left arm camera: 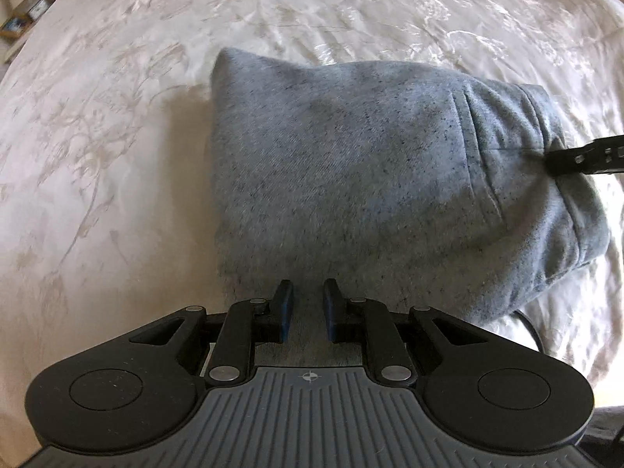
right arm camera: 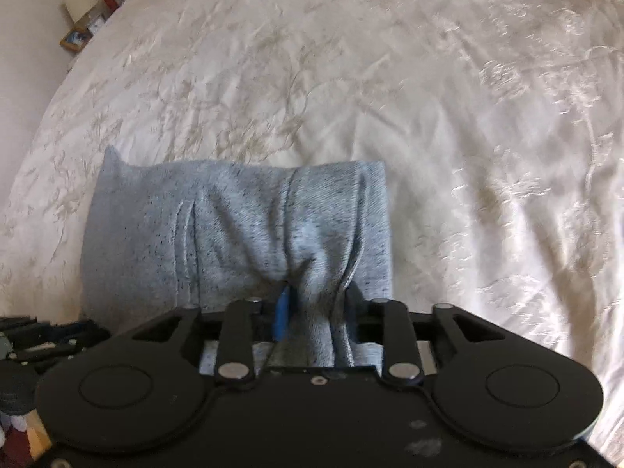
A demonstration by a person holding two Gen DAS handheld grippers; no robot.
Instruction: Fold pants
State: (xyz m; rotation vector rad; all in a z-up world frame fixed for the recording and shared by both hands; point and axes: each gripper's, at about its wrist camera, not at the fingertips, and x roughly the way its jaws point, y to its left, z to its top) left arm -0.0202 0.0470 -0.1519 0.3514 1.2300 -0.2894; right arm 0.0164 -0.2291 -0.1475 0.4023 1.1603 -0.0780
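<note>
The grey-blue sweatpants lie folded into a compact block on the white bedspread. My left gripper hovers at the near edge of the pants with its jaws a little apart and nothing between them. My right gripper is shut on a bunched fold of the pants at their near edge, with cloth pulled back between the fingers. The right gripper's tip also shows at the right edge of the left wrist view, pressed into the fabric.
The embroidered bedspread covers the bed all around the pants. A bedside shelf with small items stands beyond the far left corner; it also shows in the right wrist view.
</note>
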